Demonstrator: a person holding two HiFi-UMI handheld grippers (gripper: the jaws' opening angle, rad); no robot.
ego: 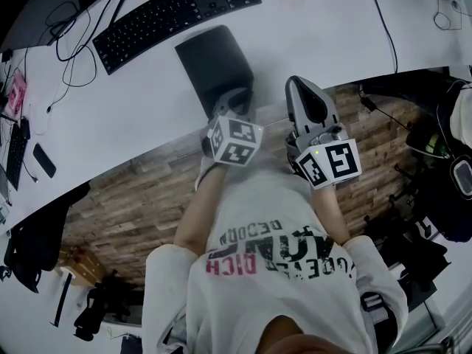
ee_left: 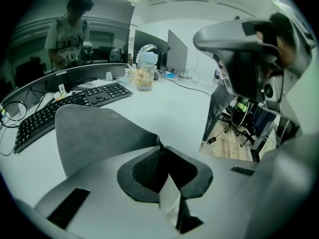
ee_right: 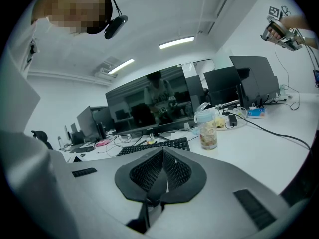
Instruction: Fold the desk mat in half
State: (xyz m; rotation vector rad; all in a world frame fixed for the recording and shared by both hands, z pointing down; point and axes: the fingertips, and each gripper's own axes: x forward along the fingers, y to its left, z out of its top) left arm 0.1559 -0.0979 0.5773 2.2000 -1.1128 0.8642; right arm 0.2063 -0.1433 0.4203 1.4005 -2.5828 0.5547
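Seemingly midway, the left gripper is clamping an edge of the dark grey fabric desk mat — arching up off the white desk — while the right gripper is hovering closed and empty; flattening and release are pending.

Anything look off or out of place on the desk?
Only the desk mat: its near edge is pinched in the left gripper and curls up off the desk, as a fold would need. The right gripper is shut, empty, beside the mat. No spill or damage visible.
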